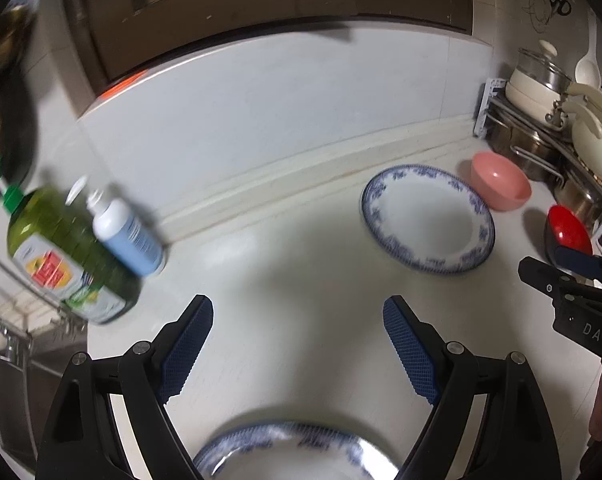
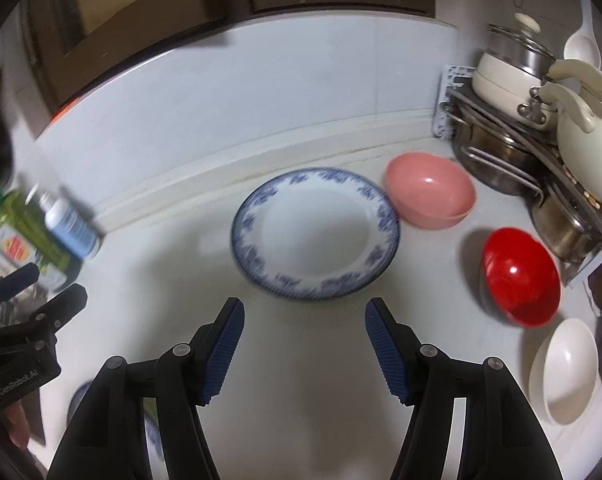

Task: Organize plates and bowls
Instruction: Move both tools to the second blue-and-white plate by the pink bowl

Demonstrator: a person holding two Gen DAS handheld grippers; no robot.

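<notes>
Both spread wide and empty: left gripper point(image 1: 298, 312) above a near plate point(image 1: 293, 454), right gripper point(image 2: 305, 314) facing the blue-rimmed plate point(image 2: 315, 234) on the bench point(image 2: 301, 360).

A blue-patterned plate point(image 2: 315, 234) lies flat; right of it are set pink bowl point(image 2: 431, 196), red bowl point(image 2: 521, 276), white bowl point(image 2: 565, 372).

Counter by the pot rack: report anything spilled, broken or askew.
Nothing stands out. The blue-rimmed plate lies flat; the pink bowl, red bowl and white bowl sit open side up, unstacked. No spill or crack shows. The bottles at left are blurred.
</notes>
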